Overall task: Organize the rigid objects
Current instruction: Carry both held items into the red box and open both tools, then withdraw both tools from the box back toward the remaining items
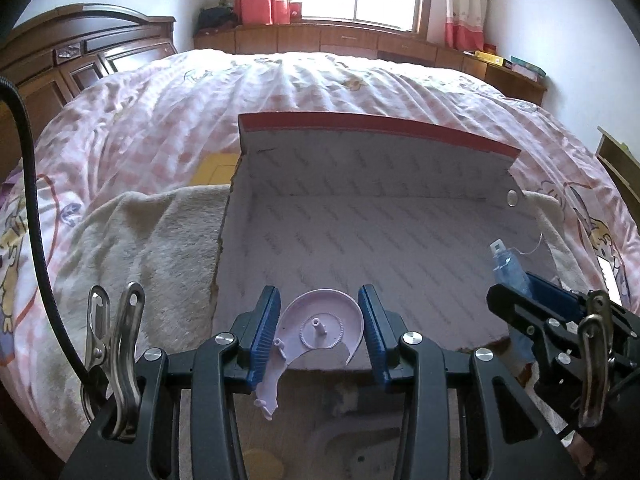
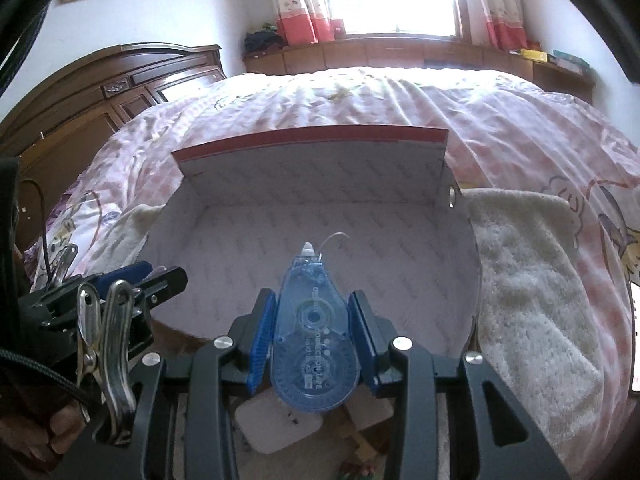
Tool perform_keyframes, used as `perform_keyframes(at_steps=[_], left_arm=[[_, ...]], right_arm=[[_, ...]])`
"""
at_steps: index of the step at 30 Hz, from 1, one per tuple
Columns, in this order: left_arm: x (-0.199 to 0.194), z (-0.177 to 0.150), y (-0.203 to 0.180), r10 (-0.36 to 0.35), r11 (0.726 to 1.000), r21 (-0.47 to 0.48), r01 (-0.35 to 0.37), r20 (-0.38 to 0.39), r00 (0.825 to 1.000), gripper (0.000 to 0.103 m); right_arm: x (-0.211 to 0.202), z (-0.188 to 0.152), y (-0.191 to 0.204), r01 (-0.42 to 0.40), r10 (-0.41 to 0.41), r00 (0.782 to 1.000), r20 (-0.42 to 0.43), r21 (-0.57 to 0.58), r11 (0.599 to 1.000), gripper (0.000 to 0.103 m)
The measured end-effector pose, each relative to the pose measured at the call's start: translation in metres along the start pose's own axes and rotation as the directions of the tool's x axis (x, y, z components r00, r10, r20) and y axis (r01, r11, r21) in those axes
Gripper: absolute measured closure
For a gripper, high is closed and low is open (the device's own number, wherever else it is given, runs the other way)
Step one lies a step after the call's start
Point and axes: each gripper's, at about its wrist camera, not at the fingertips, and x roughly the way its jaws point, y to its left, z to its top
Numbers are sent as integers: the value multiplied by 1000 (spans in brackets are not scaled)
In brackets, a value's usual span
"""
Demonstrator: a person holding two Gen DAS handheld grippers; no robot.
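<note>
My left gripper [image 1: 320, 320] is shut on a pale lilac plastic disc piece [image 1: 316, 328] with a small gear ring, held over the near edge of an open white-lined cardboard box [image 1: 360, 232] with a red rim. My right gripper [image 2: 312, 332] is shut on a blue see-through correction tape dispenser [image 2: 314, 344], held above the same box [image 2: 320, 232], tip pointing into it. The right gripper and the tape also show in the left wrist view [image 1: 510, 268] at the right. The left gripper shows in the right wrist view [image 2: 132, 280] at the left.
The box lies on a cream fluffy blanket [image 1: 152, 240] on a bed with a pink checked quilt [image 1: 280, 92]. A wooden headboard [image 1: 80, 56] stands at the left, low wooden cabinets [image 1: 340, 40] under the window. A white object [image 2: 280, 424] lies below the right gripper.
</note>
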Motion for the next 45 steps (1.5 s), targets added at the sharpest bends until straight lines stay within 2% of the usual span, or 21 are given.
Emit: perform_keyframes(at_steps=[8,19,37,45], left_arm=[[15,3,1,12,1000,4,-12,-12,1000,61],[19,1,-4,31,999,14,-31,-23,999,61],[10,1,-1,56,998,22,-56,-6,998,61],[-3,-4,0,57,998,27,-57,6,998,61]], right_arm=[[16,4,-2,20,-20,1000,-14,-7,1000,64],[23,0,-4,8,-8,1000,-23,14,1000,64],[17,-1,-3,2,-1,1000,-7,27,1000,59],[2,-6,-1,-3,3,1000,10,27,1000,58]])
